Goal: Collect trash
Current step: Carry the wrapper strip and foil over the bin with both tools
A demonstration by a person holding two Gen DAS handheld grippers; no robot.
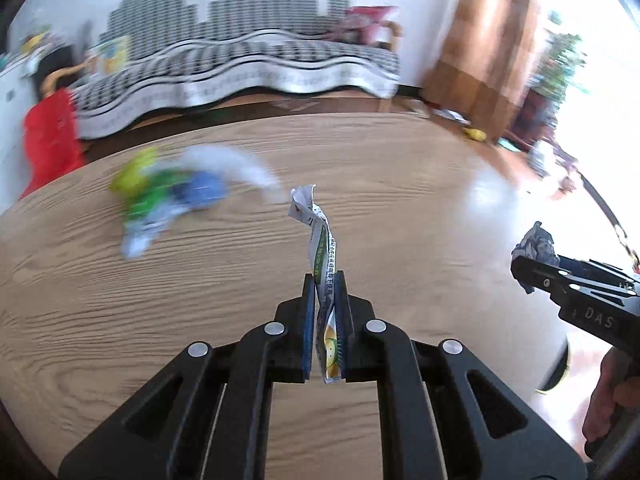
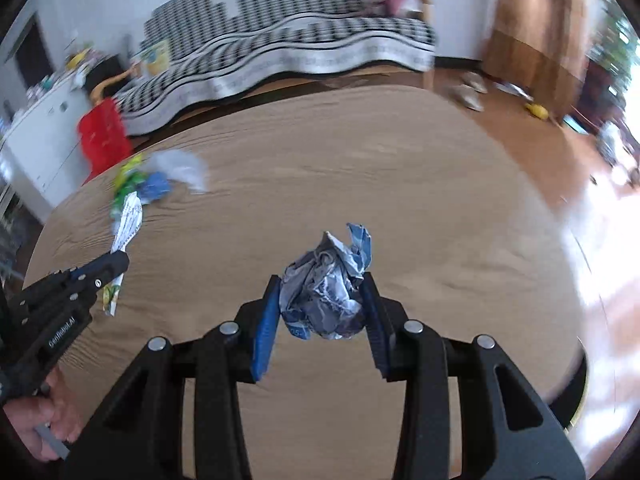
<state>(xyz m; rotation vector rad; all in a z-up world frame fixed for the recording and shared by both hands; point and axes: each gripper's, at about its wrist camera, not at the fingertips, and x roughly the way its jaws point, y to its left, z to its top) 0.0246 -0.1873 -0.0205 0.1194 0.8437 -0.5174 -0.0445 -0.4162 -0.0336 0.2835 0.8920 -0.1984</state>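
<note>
Wrapper strip [image 1: 322,248], flat and limp, pinched low centre between shut left gripper [image 1: 325,280] pads. Crumpled foil ball [image 2: 326,294], light and springy, clamped mid-frame across its middle by right gripper [image 2: 320,304]. Remaining litter pile [image 1: 160,196], blurred upper left on wooden table [image 1: 400,200]; likely light, best taken by bunched middles.

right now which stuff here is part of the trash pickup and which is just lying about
Part of the job:
- flat wrapper in the left gripper
- crumpled ball in the right gripper
- trash pile on the table

Just lying about:
- patterned sofa
- red container
</note>
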